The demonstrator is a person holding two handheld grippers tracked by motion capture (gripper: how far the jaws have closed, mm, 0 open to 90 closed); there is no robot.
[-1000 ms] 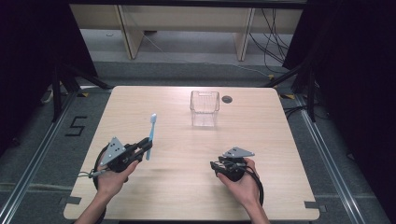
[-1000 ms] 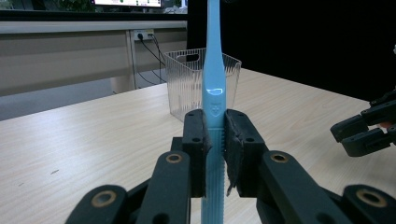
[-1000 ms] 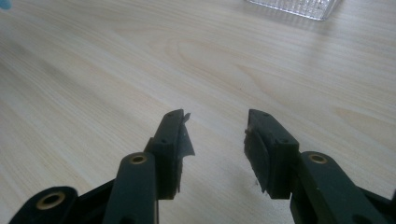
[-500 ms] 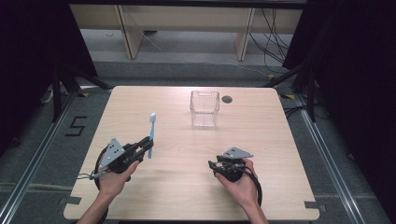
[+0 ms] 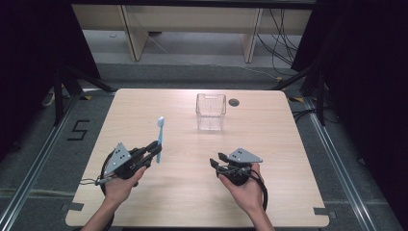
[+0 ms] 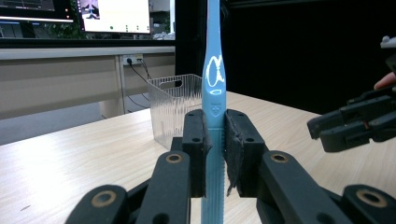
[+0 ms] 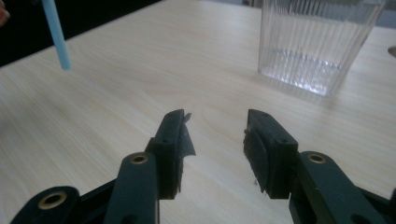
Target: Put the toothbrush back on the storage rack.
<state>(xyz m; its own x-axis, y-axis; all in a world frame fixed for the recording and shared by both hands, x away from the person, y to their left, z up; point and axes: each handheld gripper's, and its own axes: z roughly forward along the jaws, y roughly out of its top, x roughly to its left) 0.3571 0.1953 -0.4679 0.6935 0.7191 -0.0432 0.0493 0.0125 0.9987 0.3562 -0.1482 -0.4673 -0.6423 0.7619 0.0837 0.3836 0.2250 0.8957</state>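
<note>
L gripper (image 5: 153,153) pinches blue toothbrush (image 5: 159,139) low on handle, brush upright, head up, held above table (image 5: 144,106) front-left. R gripper (image 5: 217,162) jaws spread, empty, low over table, pointing twd brush. Clear ribbed basket (image 5: 210,111) sits far-centre, well apart from both. Likely step: drop brush in basket or hand over. Tip: keep pinch firm, brush vertical, approach over rim, release w/ handle end inside.

On the desk (image 5: 288,144) we see a basket (image 5: 210,111) standing toward the far edge, near the middle. Nearer us, the left claw (image 5: 153,150) holds a toothbrush (image 5: 159,138) upright at the left, and the right claw (image 5: 217,162) sits at the right, well apart from it.
</note>
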